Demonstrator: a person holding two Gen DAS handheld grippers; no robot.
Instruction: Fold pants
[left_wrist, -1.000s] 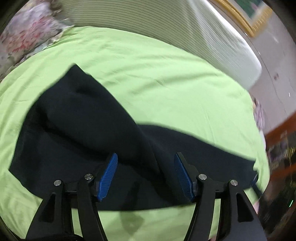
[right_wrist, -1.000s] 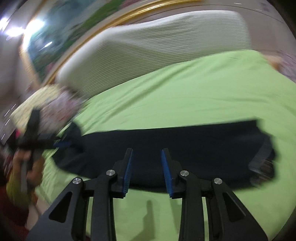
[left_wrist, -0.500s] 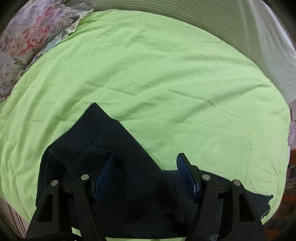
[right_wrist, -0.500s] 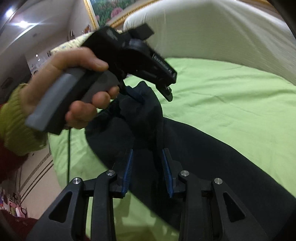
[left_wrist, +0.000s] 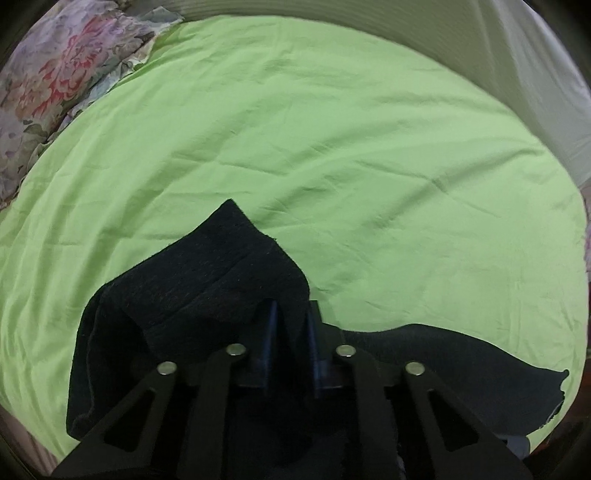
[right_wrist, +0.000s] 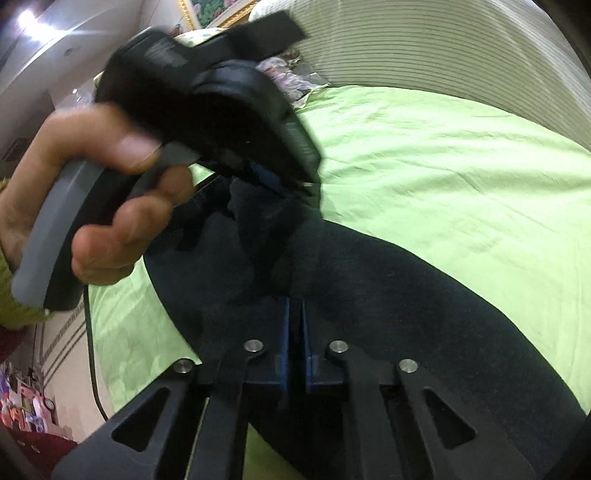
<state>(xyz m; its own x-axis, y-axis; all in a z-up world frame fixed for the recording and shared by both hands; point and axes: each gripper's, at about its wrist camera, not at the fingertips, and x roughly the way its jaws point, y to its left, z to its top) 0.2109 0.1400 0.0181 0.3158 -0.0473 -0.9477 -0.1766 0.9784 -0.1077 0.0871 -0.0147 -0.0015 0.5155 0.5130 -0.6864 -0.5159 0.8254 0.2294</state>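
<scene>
— Lying across the near part of the wrinkled lime-green bedsheet (left_wrist: 332, 147), is that dark navy, soft-knit pair of pants (left_wrist: 207, 280) spread flat?

— Not fully. In the left wrist view one end is bunched into a peaked fold right at the left gripper (left_wrist: 290, 314), while a flatter stretch runs off to the right along the sheet's near edge. In the right wrist view the same pants (right_wrist: 388, 295) form a broad dark band running from the middle down to the lower right.

— What is the left gripper doing?

— Its jaws are closing, and the blue pads have drawn in on a ridge of the dark fabric, which sits pinched between them. From the right wrist view you see the left gripper (right_wrist: 280, 184) from the side, carried by the person's left hand (right_wrist: 110, 206) wrapped round a grey handle, its tip pressed into the raised bunch of cloth.

— And the right gripper (right_wrist: 294, 317)?

— Clenched. Its two blue pads stand almost together, directly over the pants. Dark cloth fills the narrow slit, but I cannot say for certain that a fold is caught there.

— Anything else around?

— A flowered quilt in pink and grey (left_wrist: 55, 74) lies crumpled at the sheet's far left corner, and a pale ribbed headboard cushion (right_wrist: 443, 55) runs along the far side of the bed. A yellow-green knitted sleeve (right_wrist: 11, 302) shows at the wrist of the left hand.
</scene>
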